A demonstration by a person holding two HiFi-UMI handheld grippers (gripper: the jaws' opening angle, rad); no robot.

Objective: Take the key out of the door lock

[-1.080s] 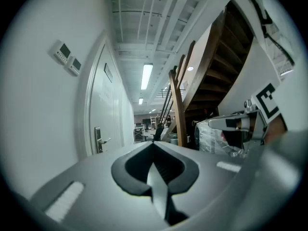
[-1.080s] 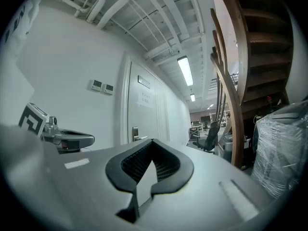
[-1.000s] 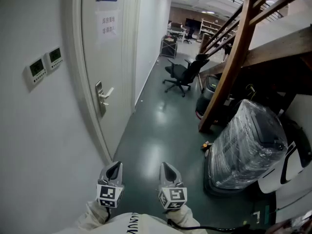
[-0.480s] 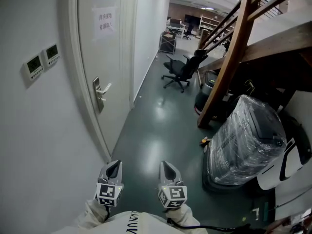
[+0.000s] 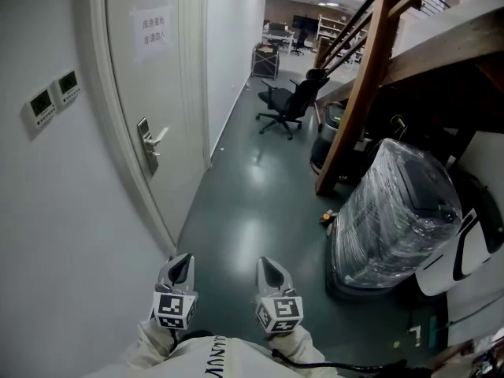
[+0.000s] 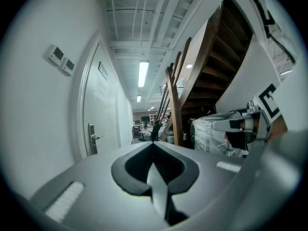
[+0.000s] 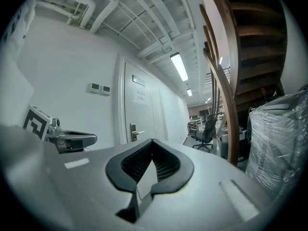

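Sight of the key escapes us, as it is too small to make out. Its place must be the silver metal lock plate with its one lever handle, set by the left edge of the pale grey door at about mid-height.

Against a second ago, that plate has slid left and up in the head view and the wall has swung closer. We judge we are walking up to the door, so the approach is under way and nothing is grasped yet. The left claw and the right claw hang low over the dark green floor, well apart from the lock, both clenched on nothing.

We count:
- one door
- one lock plate
- one handle
- one paper notice
- two small white wall panels
- one black office chair
- one film-wrapped bundle
- two claws
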